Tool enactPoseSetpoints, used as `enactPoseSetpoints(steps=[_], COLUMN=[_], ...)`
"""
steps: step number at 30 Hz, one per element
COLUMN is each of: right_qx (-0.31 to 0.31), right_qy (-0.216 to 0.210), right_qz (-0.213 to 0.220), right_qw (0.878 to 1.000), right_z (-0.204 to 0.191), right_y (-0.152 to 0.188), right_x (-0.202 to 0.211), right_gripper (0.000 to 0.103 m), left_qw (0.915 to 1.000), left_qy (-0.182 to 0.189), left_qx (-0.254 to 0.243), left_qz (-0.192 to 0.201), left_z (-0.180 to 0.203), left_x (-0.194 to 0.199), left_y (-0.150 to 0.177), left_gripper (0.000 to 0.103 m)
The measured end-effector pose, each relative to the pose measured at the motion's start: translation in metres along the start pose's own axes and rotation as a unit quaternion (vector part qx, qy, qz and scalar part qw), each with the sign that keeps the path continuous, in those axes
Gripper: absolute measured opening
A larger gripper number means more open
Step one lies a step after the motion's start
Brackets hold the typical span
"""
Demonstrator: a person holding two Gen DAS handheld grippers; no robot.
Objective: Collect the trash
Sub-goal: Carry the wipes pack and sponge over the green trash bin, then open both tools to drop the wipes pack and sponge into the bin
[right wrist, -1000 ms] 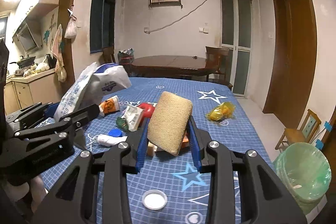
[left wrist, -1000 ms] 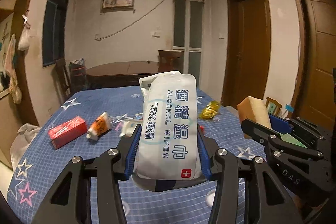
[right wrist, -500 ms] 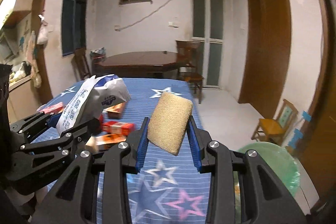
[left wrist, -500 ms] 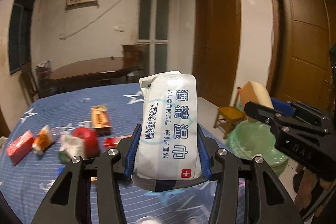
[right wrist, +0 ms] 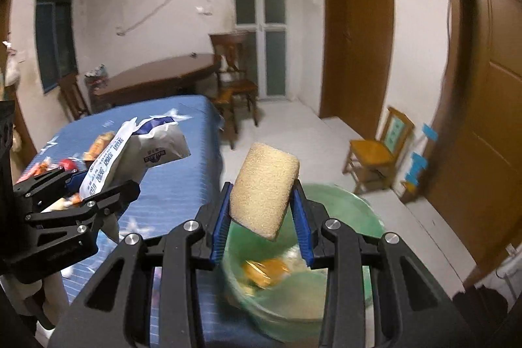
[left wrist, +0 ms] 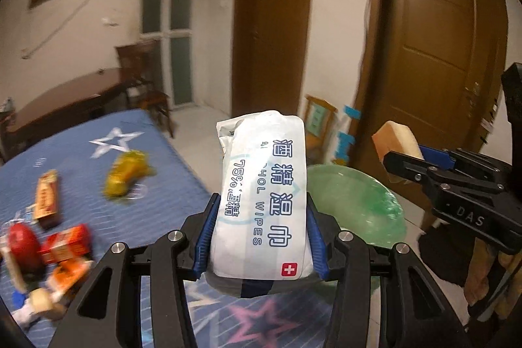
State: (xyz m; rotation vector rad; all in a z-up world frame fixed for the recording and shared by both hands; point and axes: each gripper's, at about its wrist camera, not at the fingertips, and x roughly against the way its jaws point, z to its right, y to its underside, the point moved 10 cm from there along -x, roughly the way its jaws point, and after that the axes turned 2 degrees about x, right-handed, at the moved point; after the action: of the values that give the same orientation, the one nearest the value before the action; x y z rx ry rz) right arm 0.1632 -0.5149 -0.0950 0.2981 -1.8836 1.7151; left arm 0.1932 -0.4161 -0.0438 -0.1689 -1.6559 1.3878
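Beside the bench's point(left wrist: 169, 185) right edge, the green-lined bin point(right wrist: 365, 217) sits on the floor. The left gripper point(left wrist: 261, 217) clamps a wipes packet point(left wrist: 261, 194) near its rim; the right gripper point(right wrist: 262, 217) pinches a sponge point(right wrist: 262, 188) above it. Released too soon, the packet would likely drop outside the bin.

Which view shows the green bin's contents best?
The right wrist view: it looks down into the green bin, showing an orange wrapper inside. The left wrist view catches only its rim and lining behind the wipes pack.
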Motion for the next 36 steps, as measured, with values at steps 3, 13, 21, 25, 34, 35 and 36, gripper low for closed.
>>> enactPoseSetpoints(steps=[3, 13, 21, 25, 34, 35, 36], right_qx=[-0.016, -0.050, -0.051, -0.050, -0.049, -0.049, -0.050], right_qy=[0.003, -0.010, -0.015, -0.016, -0.016, -0.016, -0.016], right_qz=[-0.037, -0.118, -0.130, -0.131, -0.131, -0.131, -0.131], right_qw=[0.999, 0.992, 0.990, 0.990, 0.990, 0.990, 0.990], right_z=[0.027, 0.075, 0.084, 0.088, 0.091, 0.092, 0.092], right_y=[0.016, 0.062, 0.072, 0.072, 0.071, 0.071, 0.071], right_x=[-0.020, -0.068, -0.077, -0.080, -0.084, -0.084, -0.084], right_gripper=[0.034, 0.034, 0.034, 0.034, 0.034, 0.034, 0.035], left_qw=[0.9993, 0.9905, 0.9874, 0.9871, 0.9874, 0.9874, 0.9874], left_qy=[0.024, 0.054, 0.055, 0.053, 0.050, 0.051, 0.050], left_qx=[-0.003, -0.007, -0.010, -0.008, -0.006, -0.006, -0.005], left_qz=[-0.030, -0.126, -0.148, -0.151, -0.150, -0.150, -0.150], left_z=[0.021, 0.060, 0.071, 0.073, 0.073, 0.072, 0.071], left_x=[-0.034, -0.132, -0.176, -0.189, -0.189, -0.185, -0.185], left_y=[0.003, 0.042, 0.054, 0.057, 0.060, 0.059, 0.059], left_gripper=[0.050, 0.050, 0.050, 0.050, 0.050, 0.050, 0.050])
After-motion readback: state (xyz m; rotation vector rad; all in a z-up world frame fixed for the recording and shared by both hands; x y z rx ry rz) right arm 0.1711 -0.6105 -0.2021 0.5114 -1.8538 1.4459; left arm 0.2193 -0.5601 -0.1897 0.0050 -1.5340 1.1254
